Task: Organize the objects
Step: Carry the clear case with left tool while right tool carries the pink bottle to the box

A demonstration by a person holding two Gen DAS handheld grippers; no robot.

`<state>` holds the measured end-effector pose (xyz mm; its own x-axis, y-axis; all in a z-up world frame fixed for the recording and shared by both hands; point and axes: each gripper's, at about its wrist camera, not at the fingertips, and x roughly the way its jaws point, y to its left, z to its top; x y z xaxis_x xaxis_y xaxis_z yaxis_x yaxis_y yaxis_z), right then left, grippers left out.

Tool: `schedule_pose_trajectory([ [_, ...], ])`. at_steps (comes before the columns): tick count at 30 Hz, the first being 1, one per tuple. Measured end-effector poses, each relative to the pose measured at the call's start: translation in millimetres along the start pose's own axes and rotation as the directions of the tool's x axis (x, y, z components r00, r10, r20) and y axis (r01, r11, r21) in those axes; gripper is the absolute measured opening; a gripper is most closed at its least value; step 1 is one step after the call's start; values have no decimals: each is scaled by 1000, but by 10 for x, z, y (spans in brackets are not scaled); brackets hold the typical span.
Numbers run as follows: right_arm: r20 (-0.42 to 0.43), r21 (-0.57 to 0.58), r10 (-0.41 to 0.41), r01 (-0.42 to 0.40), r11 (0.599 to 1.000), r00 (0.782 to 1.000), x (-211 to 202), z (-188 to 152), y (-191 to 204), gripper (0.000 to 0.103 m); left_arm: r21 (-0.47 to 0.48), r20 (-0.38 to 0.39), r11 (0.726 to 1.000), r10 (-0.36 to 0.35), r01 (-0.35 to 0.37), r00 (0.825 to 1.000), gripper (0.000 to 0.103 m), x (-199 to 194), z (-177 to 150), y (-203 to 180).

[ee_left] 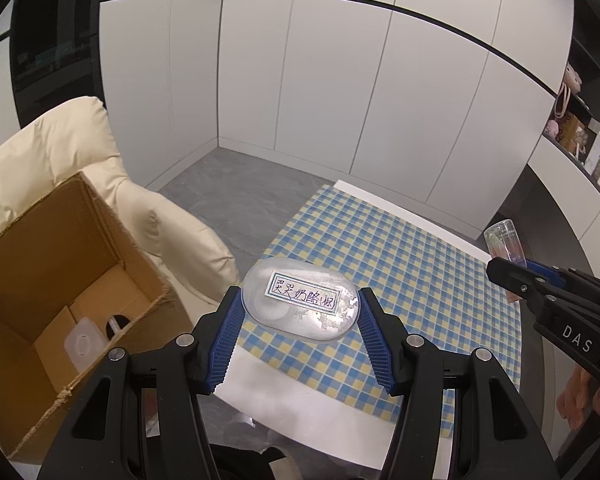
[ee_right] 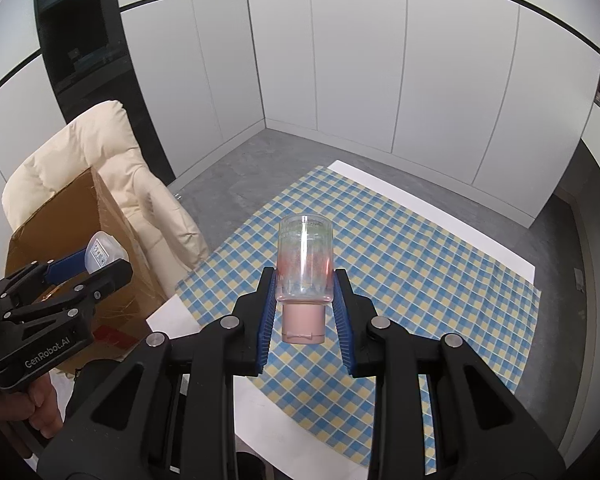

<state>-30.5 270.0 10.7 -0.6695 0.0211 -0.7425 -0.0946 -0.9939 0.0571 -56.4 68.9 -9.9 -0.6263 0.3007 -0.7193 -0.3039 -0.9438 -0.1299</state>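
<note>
Jaws on container (ee_left: 300,305) (bottle (ee_right: 305,266) too)

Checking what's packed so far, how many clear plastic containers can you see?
3: an oval clear plastic case with a handwritten label in the left gripper, a clear pink-capped bottle in the right gripper, one translucent container inside the cardboard box. More may be hidden there.

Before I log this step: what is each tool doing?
Left tool: closed on the clear oval container.
Right tool: closed on the clear bottle with a pink cap.
</note>
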Motion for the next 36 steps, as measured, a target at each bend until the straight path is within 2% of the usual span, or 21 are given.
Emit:
schedule_pose_trajectory([
  [14, -2, -57, 56, -56, 997, 998, 134, 112, 449, 29, -59, 13, 997, 54, -53, 998, 58, -131, -52, 402],
  [36, -29, -181, 152, -155, 971, 988, 299, 202, 1362, 29, -162, 20, 973, 170, -165, 985, 58, -394, -218, 1190],
])
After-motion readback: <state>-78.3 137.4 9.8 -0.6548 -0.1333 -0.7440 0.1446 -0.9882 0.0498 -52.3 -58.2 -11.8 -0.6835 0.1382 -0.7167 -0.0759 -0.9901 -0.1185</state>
